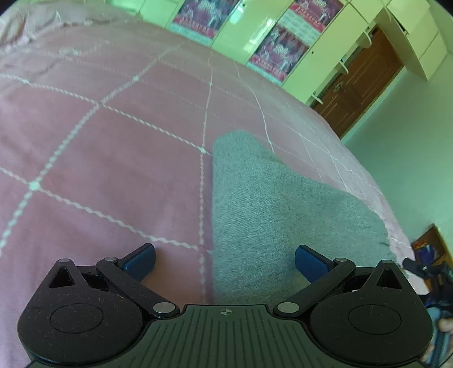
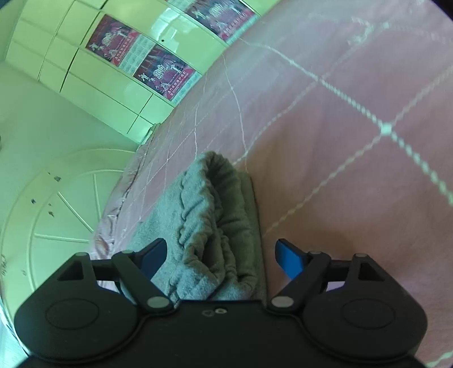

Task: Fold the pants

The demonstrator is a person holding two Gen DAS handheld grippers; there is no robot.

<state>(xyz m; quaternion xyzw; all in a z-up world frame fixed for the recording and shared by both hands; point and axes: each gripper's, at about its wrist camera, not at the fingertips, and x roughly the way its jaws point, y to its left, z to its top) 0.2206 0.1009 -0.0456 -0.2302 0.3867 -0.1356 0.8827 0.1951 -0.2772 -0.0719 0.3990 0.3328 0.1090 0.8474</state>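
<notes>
Grey knit pants [image 1: 271, 209] lie flat on a pink quilted bed [image 1: 113, 158], folded edge running away from me. My left gripper [image 1: 225, 261] is open above the pants' left edge, one blue pad over the bed, one over the fabric. In the right wrist view the pants' gathered elastic waistband [image 2: 209, 215] lies bunched between the fingers. My right gripper [image 2: 220, 256] is open just above it, holding nothing.
The bed's edge [image 1: 376, 195] runs close along the pants' right side. Pale wardrobes with posters [image 1: 280, 51] and a brown door [image 1: 356, 85] stand beyond the bed. A crumpled pink blanket [image 1: 34, 22] lies at the far left.
</notes>
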